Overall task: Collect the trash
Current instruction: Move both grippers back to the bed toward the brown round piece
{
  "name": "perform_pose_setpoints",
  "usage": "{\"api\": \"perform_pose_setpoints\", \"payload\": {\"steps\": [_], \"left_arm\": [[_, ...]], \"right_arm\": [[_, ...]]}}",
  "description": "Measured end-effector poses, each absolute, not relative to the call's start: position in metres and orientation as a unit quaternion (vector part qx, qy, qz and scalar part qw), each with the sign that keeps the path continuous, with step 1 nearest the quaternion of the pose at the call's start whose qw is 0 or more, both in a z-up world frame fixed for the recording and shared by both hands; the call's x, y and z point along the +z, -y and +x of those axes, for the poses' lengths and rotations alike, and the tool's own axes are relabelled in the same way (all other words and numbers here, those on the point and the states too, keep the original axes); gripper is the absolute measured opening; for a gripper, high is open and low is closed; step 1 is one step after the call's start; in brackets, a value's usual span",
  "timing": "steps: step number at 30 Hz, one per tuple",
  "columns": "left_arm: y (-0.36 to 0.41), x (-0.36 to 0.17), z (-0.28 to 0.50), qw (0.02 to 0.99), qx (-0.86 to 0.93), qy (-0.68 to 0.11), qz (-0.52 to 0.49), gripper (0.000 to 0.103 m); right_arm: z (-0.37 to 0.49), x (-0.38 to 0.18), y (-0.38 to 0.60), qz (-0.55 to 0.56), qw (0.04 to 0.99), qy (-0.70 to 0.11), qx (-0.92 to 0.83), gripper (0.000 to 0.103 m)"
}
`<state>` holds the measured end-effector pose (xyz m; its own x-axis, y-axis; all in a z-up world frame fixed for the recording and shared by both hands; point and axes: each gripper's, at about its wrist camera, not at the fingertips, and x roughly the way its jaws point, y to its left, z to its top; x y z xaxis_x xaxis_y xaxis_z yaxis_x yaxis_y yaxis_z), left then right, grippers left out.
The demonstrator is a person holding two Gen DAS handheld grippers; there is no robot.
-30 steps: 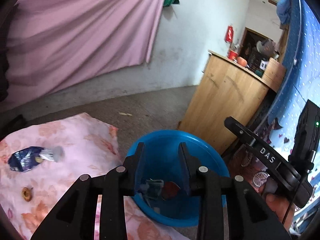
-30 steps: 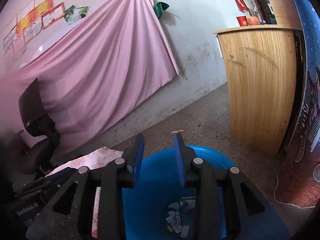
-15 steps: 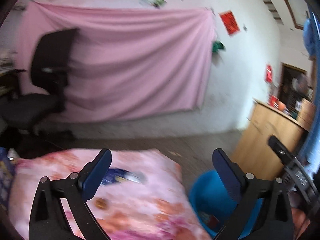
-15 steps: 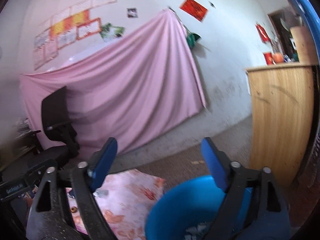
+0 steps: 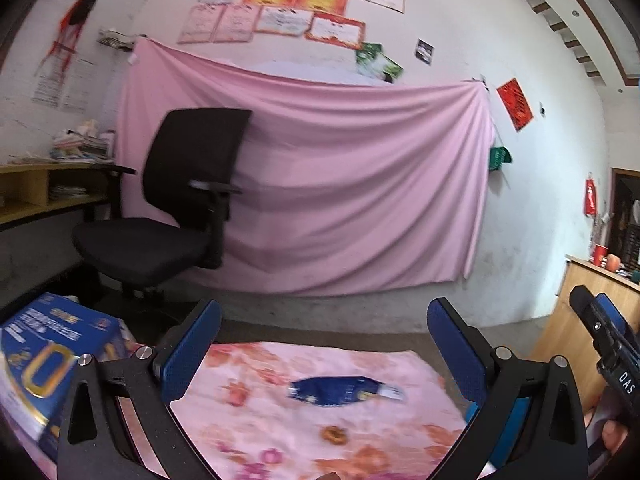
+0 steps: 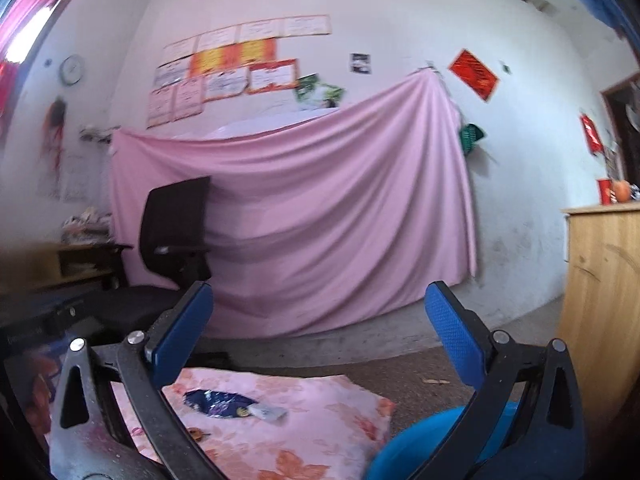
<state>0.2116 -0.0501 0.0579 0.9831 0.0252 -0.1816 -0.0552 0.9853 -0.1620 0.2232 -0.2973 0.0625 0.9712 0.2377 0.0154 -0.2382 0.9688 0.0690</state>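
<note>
Floral cloth [image 5: 280, 420]: left view alone shows blue box [image 5: 52, 356].

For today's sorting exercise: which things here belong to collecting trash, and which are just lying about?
Job: blue wrapper; small brown scrap; blue bin; open left gripper; open right gripper.

Just there: blue box; office chair; pink sheet; wooden cabinet.

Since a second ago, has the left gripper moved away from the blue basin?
Yes. The left gripper has lifted and swung left off the blue basin, now at its right finger, and opened above the blue wrapper.
</note>
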Motion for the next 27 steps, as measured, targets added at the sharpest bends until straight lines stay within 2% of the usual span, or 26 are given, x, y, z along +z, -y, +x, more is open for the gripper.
{"api": "perform_pose_setpoints", "payload": {"steps": [12, 27], "left_arm": [[0.011, 0.032, 0.196, 0.991, 0.069, -0.095, -0.069, 0.101], [0.007, 0.012, 0.206, 0.987, 0.077, -0.122, -0.066, 0.101]], "right_arm": [[0.242, 0.041, 0.242, -0.024, 0.983, -0.043, 0.178, 0.103], [0.262, 0.018, 0.226, -0.059, 0.976, -0.103, 0.182, 0.103]]}}
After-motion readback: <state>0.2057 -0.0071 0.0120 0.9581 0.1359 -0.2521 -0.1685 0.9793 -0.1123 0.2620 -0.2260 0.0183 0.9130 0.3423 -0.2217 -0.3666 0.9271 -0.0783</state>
